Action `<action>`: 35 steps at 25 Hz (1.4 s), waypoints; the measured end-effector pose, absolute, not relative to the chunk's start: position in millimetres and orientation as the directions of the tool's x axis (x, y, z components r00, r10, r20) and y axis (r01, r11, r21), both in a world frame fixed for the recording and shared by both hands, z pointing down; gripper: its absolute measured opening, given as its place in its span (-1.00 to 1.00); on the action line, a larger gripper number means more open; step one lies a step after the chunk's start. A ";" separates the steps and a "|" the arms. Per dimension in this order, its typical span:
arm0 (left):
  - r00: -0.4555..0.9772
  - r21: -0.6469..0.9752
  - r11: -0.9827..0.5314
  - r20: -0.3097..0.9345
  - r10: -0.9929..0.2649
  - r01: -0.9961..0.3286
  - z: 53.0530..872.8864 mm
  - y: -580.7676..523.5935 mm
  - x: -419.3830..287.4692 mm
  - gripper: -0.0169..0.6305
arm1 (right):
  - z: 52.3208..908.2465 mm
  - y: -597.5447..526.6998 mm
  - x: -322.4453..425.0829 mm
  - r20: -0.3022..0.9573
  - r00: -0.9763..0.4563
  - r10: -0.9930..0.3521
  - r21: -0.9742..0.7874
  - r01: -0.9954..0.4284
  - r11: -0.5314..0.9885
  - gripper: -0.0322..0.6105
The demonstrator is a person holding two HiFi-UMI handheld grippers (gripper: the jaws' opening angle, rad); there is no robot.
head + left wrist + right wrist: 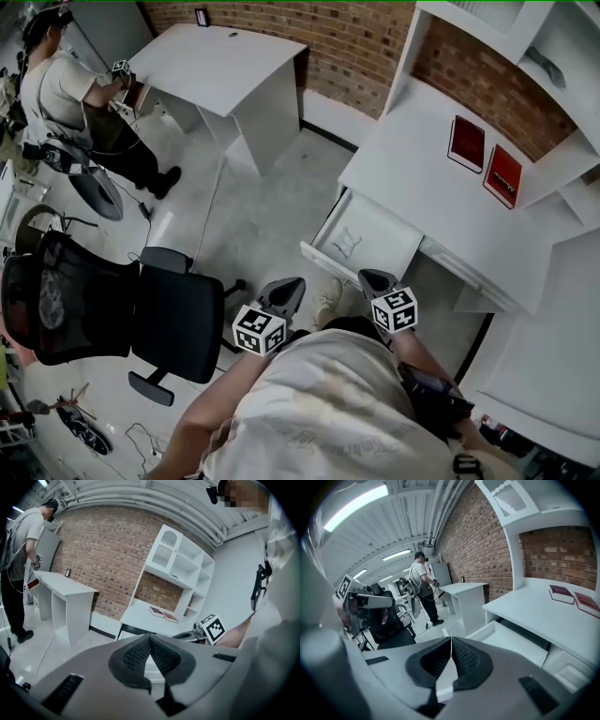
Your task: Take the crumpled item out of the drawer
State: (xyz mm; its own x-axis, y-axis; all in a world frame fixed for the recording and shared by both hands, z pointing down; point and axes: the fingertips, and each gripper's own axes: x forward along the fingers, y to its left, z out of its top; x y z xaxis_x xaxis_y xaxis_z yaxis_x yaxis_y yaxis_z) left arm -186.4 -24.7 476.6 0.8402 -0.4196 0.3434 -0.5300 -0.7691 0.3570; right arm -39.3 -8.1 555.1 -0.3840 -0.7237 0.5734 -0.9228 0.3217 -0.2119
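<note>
Pointing downward, the left gripper [284, 292] and right gripper [377, 279] are held side by side before the person's chest, short of the open drawer [317, 255]. Print on the red books [467, 142] (on the counter [412, 183]) cannot be read. Both pairs of fingers [136, 657] are pressed together, empty. The crumpled item [345, 244] is seen in the drawer.

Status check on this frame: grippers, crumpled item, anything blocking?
Left gripper and right gripper both shut, empty, short of the drawer. Crumpled item lying in open drawer, untouched. Nothing seen in the way.
</note>
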 end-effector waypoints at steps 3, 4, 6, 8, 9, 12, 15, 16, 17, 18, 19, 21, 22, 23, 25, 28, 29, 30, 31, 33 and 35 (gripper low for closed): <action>0.839 0.356 -0.771 0.356 -0.411 -0.529 479.9 -36.9 -177.7 -0.89 | 563.9 -20.4 -30.9 0.589 -0.381 -0.713 -0.217 -0.924 0.315 -0.82; 0.839 0.356 -0.772 0.360 -0.407 -0.527 481.4 -40.8 -174.6 -0.89 | 565.7 -24.7 -28.5 0.591 -0.382 -0.710 -0.219 -0.924 0.314 -0.82; 0.841 0.357 -0.774 0.368 -0.397 -0.522 484.2 -48.6 -168.4 -0.89 | 568.8 -33.1 -24.4 0.597 -0.383 -0.705 -0.220 -0.923 0.315 -0.82; 0.842 0.357 -0.778 0.374 -0.389 -0.518 486.2 -56.8 -162.6 -0.89 | 572.5 -41.9 -20.4 0.604 -0.383 -0.699 -0.217 -0.923 0.318 -0.82; 0.842 0.356 -0.779 0.378 -0.385 -0.516 487.0 -61.0 -159.9 -0.89 | 574.8 -46.4 -18.4 0.607 -0.383 -0.696 -0.217 -0.923 0.318 -0.82; 0.843 0.358 -0.782 0.390 -0.371 -0.510 490.6 -70.6 -151.1 -0.89 | 583.0 -56.5 -12.5 0.619 -0.382 -0.686 -0.223 -0.923 0.313 -0.82; 0.844 0.365 -0.783 0.402 -0.356 -0.504 496.1 -78.7 -142.6 -0.89 | 594.3 -63.7 -6.9 0.640 -0.379 -0.669 -0.219 -0.924 0.314 -0.82; 0.844 0.368 -0.782 0.405 -0.351 -0.502 498.2 -81.7 -140.5 -0.89 | 599.0 -66.2 -5.6 0.648 -0.378 -0.661 -0.216 -0.924 0.316 -0.82; 0.844 0.371 -0.782 0.409 -0.347 -0.502 500.5 -84.3 -138.8 -0.89 | 603.7 -68.2 -4.6 0.657 -0.377 -0.653 -0.215 -0.924 0.318 -0.82; 0.843 0.374 -0.780 0.414 -0.343 -0.501 502.9 -86.5 -137.4 -0.89 | 608.0 -69.9 -3.8 0.665 -0.377 -0.645 -0.214 -0.923 0.319 -0.82; 0.842 0.378 -0.778 0.419 -0.339 -0.501 505.4 -88.5 -135.9 -0.89 | 611.7 -71.7 -2.7 0.671 -0.376 -0.639 -0.213 -0.923 0.319 -0.82; 0.841 0.385 -0.775 0.427 -0.331 -0.501 509.5 -93.8 -131.9 -0.89 | 616.6 -77.1 1.1 0.681 -0.370 -0.633 -0.204 -0.925 0.321 -0.82; 0.841 0.388 -0.774 0.430 -0.328 -0.501 510.9 -97.1 -129.4 -0.89 | 618.0 -80.9 3.1 0.683 -0.367 -0.632 -0.196 -0.925 0.325 -0.82; 0.840 0.389 -0.774 0.432 -0.327 -0.501 511.9 -100.7 -127.0 -0.89 | 619.4 -84.9 4.8 0.685 -0.365 -0.630 -0.186 -0.924 0.333 -0.82; 0.839 0.390 -0.772 0.438 -0.324 -0.502 514.0 -107.1 -122.6 -0.89 | 623.9 -91.8 6.5 0.693 -0.367 -0.621 -0.170 -0.920 0.353 -0.82; 0.836 0.396 -0.769 0.449 -0.315 -0.502 518.7 -115.8 -115.4 -0.89 | 633.7 -100.9 8.6 0.711 -0.371 -0.597 -0.153 -0.911 0.384 -0.82; 0.836 0.396 -0.769 0.452 -0.312 -0.502 520.0 -118.4 -113.4 -0.89 | 637.0 -104.1 8.7 0.715 -0.375 -0.590 -0.151 -0.907 0.393 -0.82; 0.835 0.395 -0.770 0.455 -0.310 -0.501 521.1 -120.6 -111.7 -0.89 | 640.5 -106.9 8.3 0.718 -0.379 -0.584 -0.149 -0.903 0.403 -0.82; 0.834 0.394 -0.771 0.457 -0.309 -0.501 521.9 -122.0 -110.0 -0.89 | 644.2 -109.2 7.8 0.721 -0.384 -0.576 -0.145 -0.898 0.416 -0.82; 0.832 0.392 -0.772 0.464 -0.304 -0.501 524.5 -123.7 -106.2 -0.89 | 652.0 -113.4 7.5 0.728 -0.393 -0.562 -0.135 -0.886 0.444 -0.82; 0.830 0.395 -0.771 0.472 -0.296 -0.500 528.0 -126.1 -102.3 -0.89 | 658.1 -118.0 8.2 0.736 -0.397 -0.548 -0.132 -0.879 0.459 -0.82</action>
